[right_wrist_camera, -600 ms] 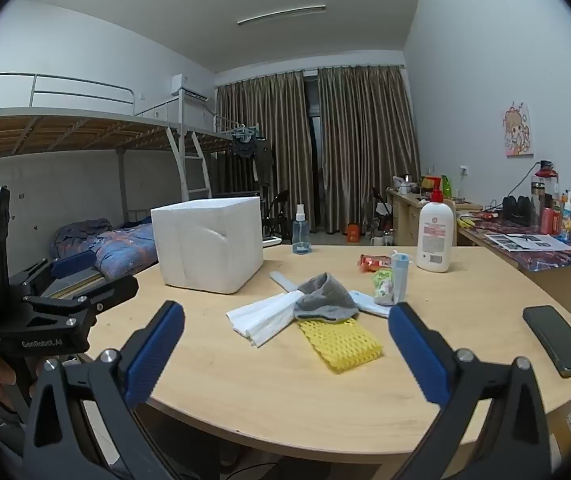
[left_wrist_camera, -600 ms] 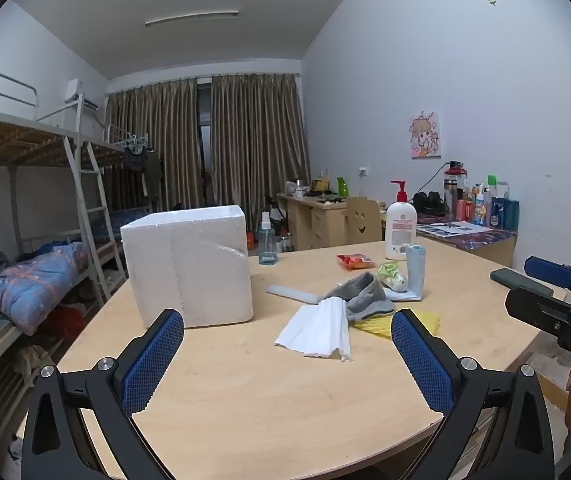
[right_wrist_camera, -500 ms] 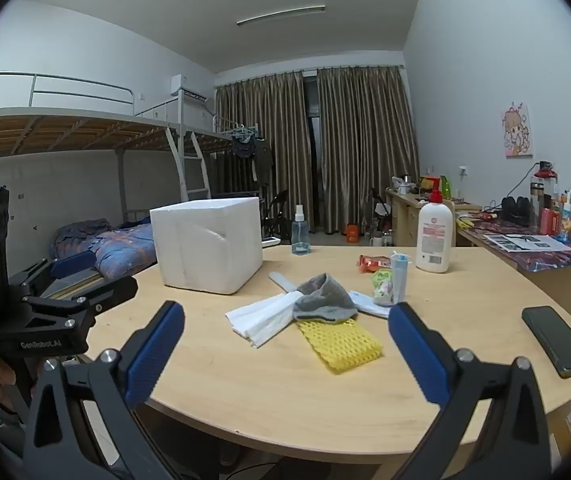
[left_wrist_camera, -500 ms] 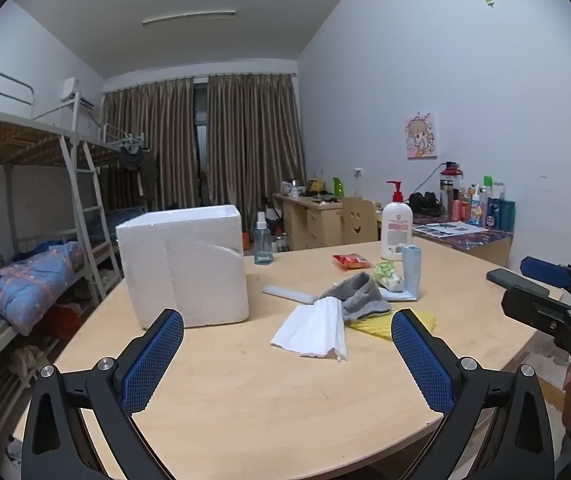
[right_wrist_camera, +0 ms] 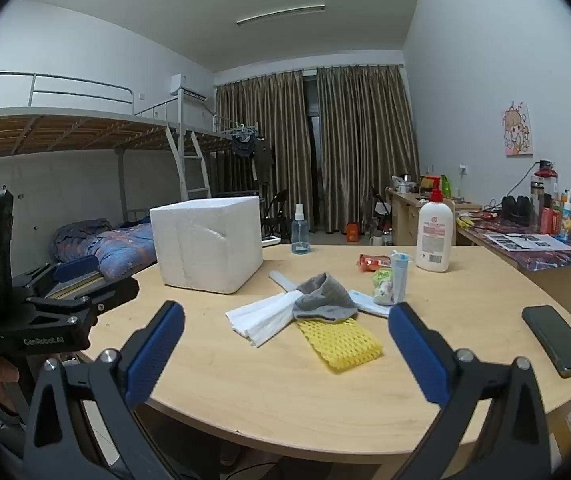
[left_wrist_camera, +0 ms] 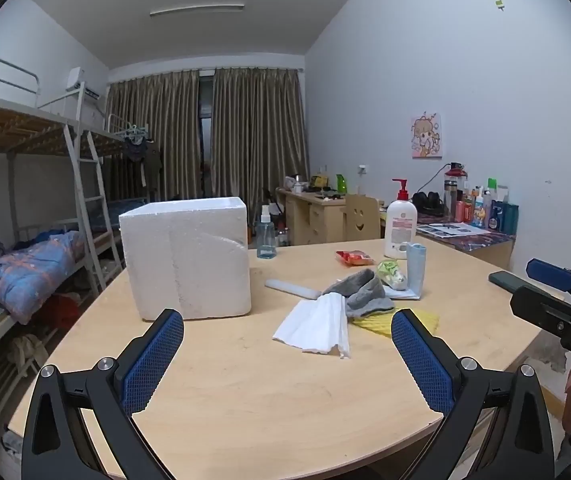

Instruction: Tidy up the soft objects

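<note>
Little has shifted since the earlier frames. Both the left gripper [left_wrist_camera: 287, 334] and right gripper [right_wrist_camera: 285, 328] are held wide apart, empty, above the tabletop [left_wrist_camera: 245, 384]. At frame centre the gray cloth [right_wrist_camera: 323, 296] overlaps the white tissue [right_wrist_camera: 263, 318] and yellow mesh [right_wrist_camera: 341, 342]; the mesh is fully seen only in the right view, being half hidden in the left.

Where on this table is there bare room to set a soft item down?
Bare wood runs along the near table edge, in front of the white tissue and yellow mesh. Another bare patch lies between the mesh and the black phone. The middle is crowded: grey cloth, snack packets, lotion bottle. The foam box fills the left.
</note>
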A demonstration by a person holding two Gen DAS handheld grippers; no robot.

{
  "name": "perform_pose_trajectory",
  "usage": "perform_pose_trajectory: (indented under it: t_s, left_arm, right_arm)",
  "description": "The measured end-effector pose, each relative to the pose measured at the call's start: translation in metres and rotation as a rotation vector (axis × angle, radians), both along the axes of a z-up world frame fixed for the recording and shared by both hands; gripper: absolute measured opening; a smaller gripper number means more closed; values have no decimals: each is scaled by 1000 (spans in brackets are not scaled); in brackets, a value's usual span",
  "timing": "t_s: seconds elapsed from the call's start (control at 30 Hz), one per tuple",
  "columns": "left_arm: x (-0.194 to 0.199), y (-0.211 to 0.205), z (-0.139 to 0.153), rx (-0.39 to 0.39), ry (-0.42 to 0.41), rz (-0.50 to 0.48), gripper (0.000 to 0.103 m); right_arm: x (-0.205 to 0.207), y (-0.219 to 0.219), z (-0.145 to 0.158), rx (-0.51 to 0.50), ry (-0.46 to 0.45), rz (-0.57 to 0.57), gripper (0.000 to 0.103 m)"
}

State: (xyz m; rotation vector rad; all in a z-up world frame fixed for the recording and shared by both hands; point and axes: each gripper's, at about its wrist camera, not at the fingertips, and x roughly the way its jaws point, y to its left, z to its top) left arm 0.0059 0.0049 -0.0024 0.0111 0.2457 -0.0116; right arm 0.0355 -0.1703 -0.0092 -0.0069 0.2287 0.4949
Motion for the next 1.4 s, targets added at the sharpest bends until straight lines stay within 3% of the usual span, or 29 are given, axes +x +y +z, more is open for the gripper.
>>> perform_pose_trajectory:
  t_s: [0.9, 1.4]
  left_arm:
    - [0, 0, 2, 3, 6, 0, 103]
    - [26, -2, 2, 1, 47, -26, 103]
  right_arm:
    - [1, -1, 0, 3, 0, -3, 103]
    - [13, -1, -2, -6, 22, -5, 103]
